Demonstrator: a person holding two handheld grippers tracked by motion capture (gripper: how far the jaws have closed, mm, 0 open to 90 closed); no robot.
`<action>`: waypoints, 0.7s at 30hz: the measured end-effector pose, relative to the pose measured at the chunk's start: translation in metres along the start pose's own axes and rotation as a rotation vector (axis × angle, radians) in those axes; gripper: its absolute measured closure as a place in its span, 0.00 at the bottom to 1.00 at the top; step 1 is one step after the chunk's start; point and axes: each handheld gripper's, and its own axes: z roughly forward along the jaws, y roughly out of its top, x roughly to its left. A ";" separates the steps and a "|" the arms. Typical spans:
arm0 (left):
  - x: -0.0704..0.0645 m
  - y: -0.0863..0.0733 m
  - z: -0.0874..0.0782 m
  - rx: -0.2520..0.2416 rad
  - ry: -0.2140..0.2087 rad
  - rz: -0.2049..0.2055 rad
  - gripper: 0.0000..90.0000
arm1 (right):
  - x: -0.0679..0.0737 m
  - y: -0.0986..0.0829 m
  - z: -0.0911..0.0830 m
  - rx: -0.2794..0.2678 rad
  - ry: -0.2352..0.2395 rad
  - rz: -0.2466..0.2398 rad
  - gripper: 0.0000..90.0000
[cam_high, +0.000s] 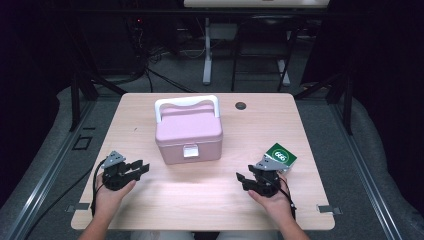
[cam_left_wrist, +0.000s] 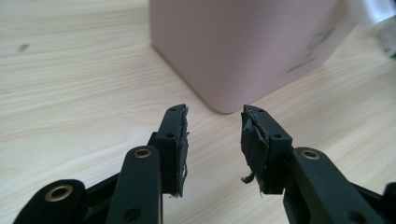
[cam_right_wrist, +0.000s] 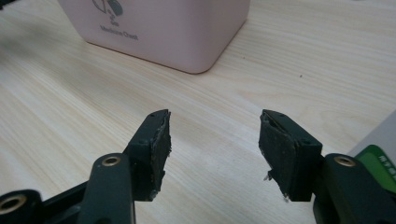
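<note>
Light wooden table (cam_high: 210, 200) with a dark round grommet hole (cam_high: 241, 105), pink lidded medicine chest (cam_high: 189, 135) at centre, green-and-white box (cam_high: 280, 155) near right edge

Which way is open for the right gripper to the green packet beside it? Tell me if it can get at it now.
Probably yes. The green packet lies on the table right next to the right gripper, with nothing between them. The jaws stand open and empty but point toward the pink box, so the hand would have to turn first.
</note>
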 end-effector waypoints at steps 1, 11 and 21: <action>0.000 0.000 0.000 0.013 0.009 -0.007 0.67 | 0.001 0.000 0.000 -0.001 -0.014 -0.009 0.48; -0.003 -0.002 0.003 0.035 0.059 0.002 0.61 | -0.004 0.000 0.004 0.003 -0.021 0.016 0.55; -0.007 -0.001 0.004 0.024 0.062 0.013 0.64 | -0.007 -0.001 0.002 -0.005 -0.034 0.025 0.52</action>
